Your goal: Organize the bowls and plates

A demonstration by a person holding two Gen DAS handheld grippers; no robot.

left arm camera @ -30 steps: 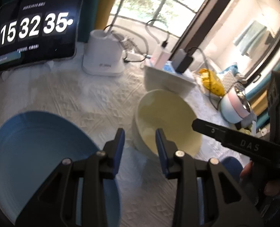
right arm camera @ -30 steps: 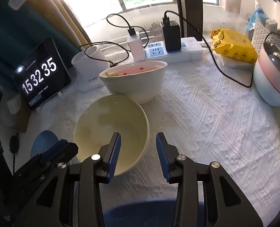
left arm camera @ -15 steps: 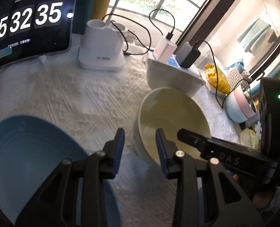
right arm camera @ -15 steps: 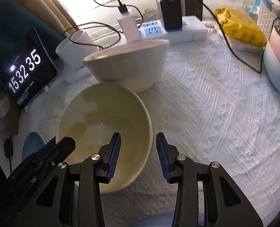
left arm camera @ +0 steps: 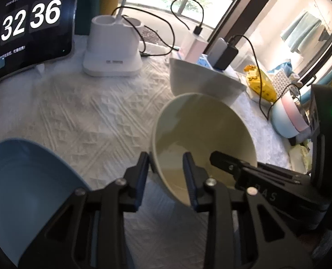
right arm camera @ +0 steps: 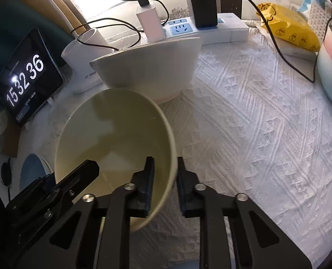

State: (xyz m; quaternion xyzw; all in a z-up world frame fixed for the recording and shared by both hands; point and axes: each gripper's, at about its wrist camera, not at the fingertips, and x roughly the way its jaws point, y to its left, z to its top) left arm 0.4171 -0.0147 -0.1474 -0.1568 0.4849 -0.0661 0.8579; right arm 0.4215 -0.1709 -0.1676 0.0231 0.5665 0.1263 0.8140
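A pale yellow bowl [left arm camera: 201, 139] sits on the white cloth, also in the right wrist view [right arm camera: 112, 139]. My left gripper [left arm camera: 166, 174] straddles its near left rim, one finger inside, one outside, jaws apart. My right gripper [right arm camera: 164, 174] straddles its right rim the same way, jaws apart. A white bowl [right arm camera: 148, 65] stands just behind the yellow one; it also shows in the left wrist view [left arm camera: 201, 80]. A blue plate [left arm camera: 24, 186] lies at the left, small in the right wrist view [right arm camera: 31, 170].
A clock tablet [left arm camera: 24, 24], a white charging stand [left arm camera: 112, 49], a power strip with chargers [right arm camera: 188, 24], cables, a yellow packet [right arm camera: 287, 31] and a pink-and-blue pot [right arm camera: 331, 67] line the back and right of the white tablecloth [right arm camera: 255, 134].
Both grippers moved forward onto the yellow bowl; its rim now lies between each pair of fingers. The right jaws have narrowed around the rim. The clock changed from 35 to 36.
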